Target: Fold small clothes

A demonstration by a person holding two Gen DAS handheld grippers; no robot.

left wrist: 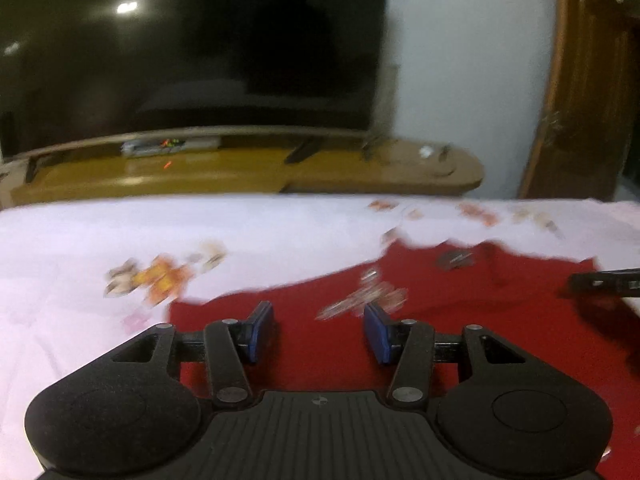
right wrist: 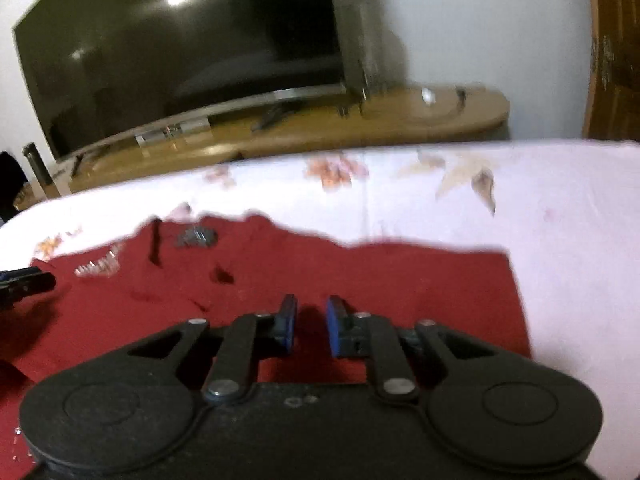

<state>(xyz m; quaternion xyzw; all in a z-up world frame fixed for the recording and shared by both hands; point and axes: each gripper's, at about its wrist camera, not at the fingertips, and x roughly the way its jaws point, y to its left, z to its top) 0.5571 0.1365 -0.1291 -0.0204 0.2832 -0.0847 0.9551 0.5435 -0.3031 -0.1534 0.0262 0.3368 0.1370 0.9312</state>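
Both grippers' jaws spread above red garment; its blurred far edge seemingly meets white sheet.

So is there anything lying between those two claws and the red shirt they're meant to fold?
Nothing visible. The red shirt lies spread on the white floral sheet, and both the left gripper and right gripper hover directly over its fabric with open jaws. Only the shirt's own print and label show on it.
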